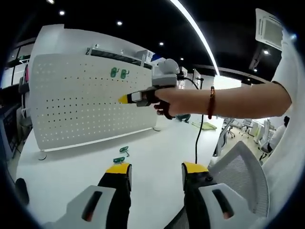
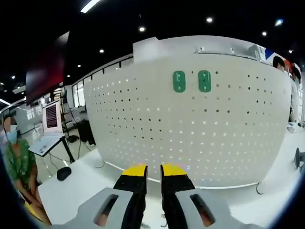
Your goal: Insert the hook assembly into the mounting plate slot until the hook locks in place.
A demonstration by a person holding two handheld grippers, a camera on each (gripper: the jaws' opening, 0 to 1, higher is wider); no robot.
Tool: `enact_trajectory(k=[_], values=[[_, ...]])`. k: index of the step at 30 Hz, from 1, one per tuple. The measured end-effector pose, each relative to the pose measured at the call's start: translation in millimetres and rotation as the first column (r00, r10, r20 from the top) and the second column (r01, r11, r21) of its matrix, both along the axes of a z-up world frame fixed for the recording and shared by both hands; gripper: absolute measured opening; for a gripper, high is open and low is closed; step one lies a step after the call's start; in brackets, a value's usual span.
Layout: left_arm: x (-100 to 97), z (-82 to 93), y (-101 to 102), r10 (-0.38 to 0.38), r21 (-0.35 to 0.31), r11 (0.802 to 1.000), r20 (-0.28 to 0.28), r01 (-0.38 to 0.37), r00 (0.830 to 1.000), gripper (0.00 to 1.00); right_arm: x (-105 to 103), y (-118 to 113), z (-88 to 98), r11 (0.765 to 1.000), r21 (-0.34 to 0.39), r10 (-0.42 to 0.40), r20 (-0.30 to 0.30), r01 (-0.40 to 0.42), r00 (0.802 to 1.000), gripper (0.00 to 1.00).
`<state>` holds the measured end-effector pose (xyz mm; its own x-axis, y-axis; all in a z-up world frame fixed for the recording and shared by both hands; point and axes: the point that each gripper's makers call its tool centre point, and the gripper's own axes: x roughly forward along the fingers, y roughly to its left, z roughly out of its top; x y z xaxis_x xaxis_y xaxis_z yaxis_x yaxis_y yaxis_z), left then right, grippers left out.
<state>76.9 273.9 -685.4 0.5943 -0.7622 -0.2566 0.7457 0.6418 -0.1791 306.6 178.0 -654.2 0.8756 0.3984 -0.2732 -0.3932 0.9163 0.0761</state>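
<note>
The green hooks (image 1: 121, 155) below the pegboard (image 1: 86, 102) look light, rigid, pinchable mid-body; left gripper (image 1: 155, 171) fingers gape empty, right gripper (image 2: 153, 172) fingers nearly closed, empty.

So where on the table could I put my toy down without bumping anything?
The white table is bare on the wide stretch between the pegboard's foot and the mesh chair, under the person's arm. It is also bare left of the left tool, toward the pegboard's left foot. The crowded spot is where two green hooks lie, just ahead of the left tool.
</note>
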Motion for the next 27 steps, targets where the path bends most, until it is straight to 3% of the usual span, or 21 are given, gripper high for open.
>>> enact_trajectory(k=[13,27], values=[[-9.4,-8.1,-7.8,-0.033,0.03,0.999,-0.026,0.034,0.999,0.46,-15.9,-6.8,-41.5,0.999,0.007,0.039,-0.072,-0.038,0.997,0.12],[-6.3,-12.6,-9.2,-0.005,0.034,0.999,-0.047,0.006,0.999,0.46,-29.3,-0.7,-87.0,0.996,0.023,0.093,-0.161,-0.09,0.983,0.13]])
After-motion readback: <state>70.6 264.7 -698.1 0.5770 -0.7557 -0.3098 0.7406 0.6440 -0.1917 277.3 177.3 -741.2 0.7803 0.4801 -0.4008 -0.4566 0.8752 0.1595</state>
